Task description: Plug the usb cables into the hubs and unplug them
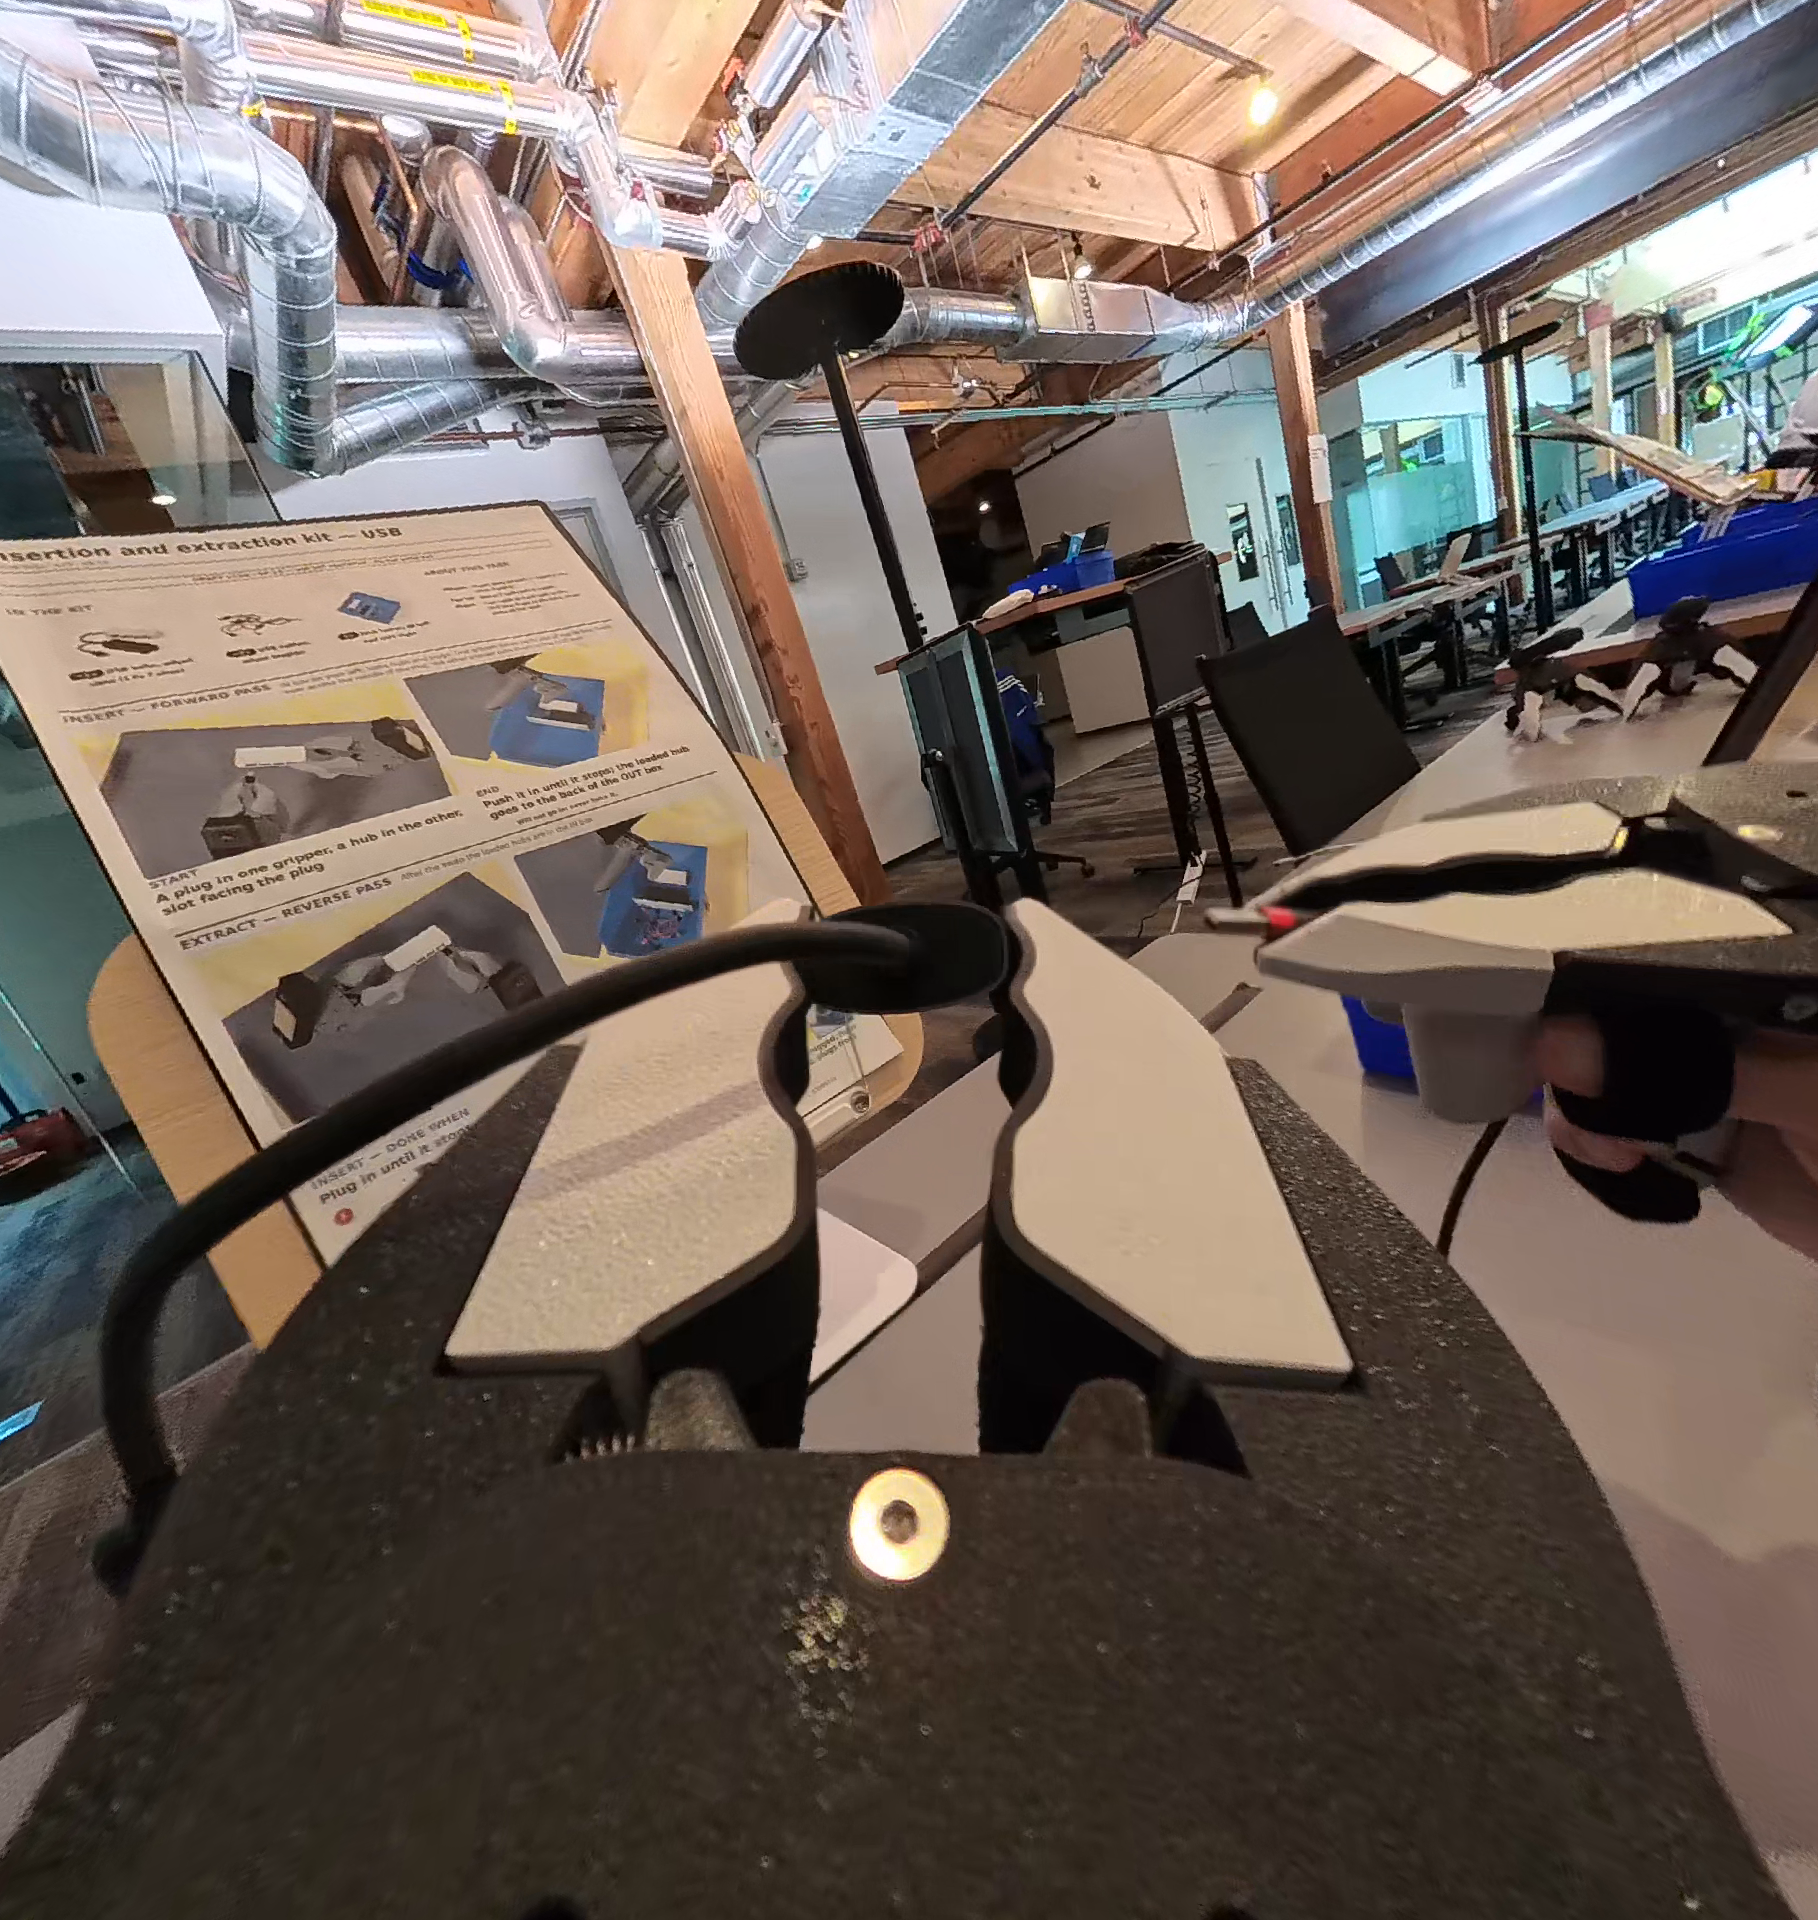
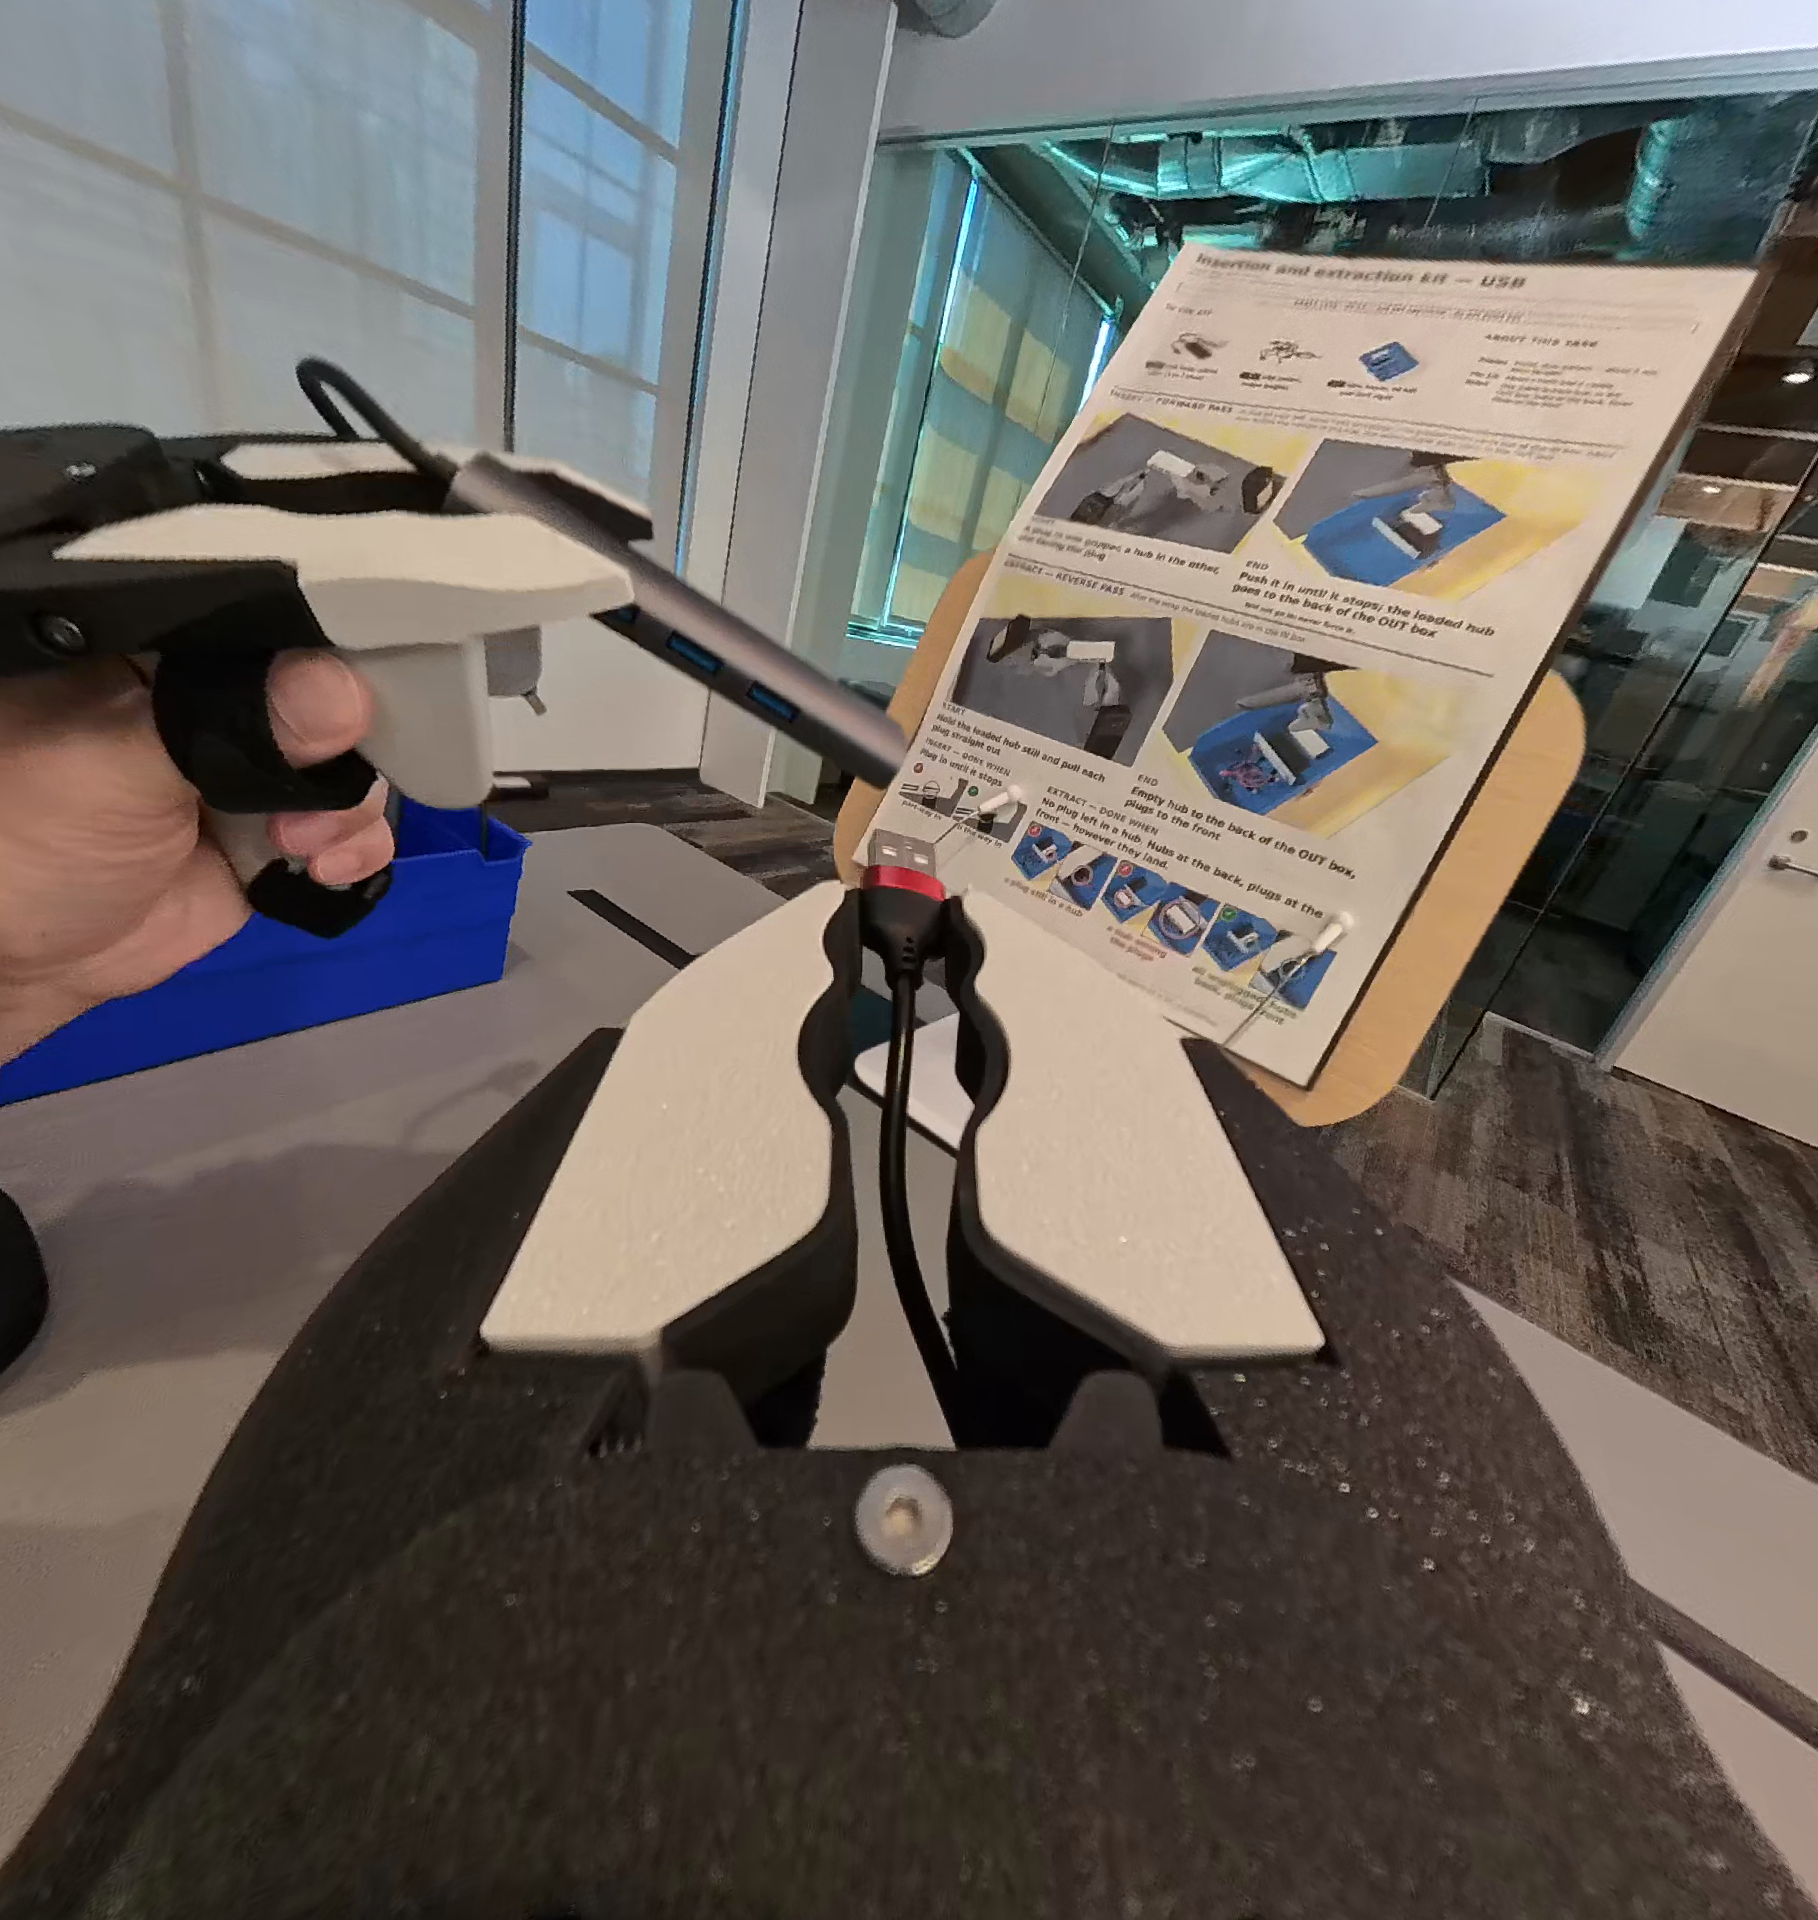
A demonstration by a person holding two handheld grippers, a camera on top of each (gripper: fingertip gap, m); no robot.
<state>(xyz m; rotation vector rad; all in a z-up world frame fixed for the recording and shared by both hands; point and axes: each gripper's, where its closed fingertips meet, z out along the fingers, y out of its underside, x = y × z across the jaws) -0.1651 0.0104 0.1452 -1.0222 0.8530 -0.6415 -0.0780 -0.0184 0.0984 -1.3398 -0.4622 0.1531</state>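
My left gripper is shut on a slim grey USB hub, seen end-on, with its black cable looping off to the left. In the right wrist view the hub sticks out of the left gripper and slopes down to the right, its blue ports showing. My right gripper is shut on a USB plug with a red collar and a black cable. The plug's metal tip sits just below the hub's far end, apart from it. The right gripper also shows in the left wrist view.
An instruction sheet on a wooden board stands close behind the grippers; it also shows in the left wrist view. A blue bin sits on the grey table at left. A person's hand holds each gripper.
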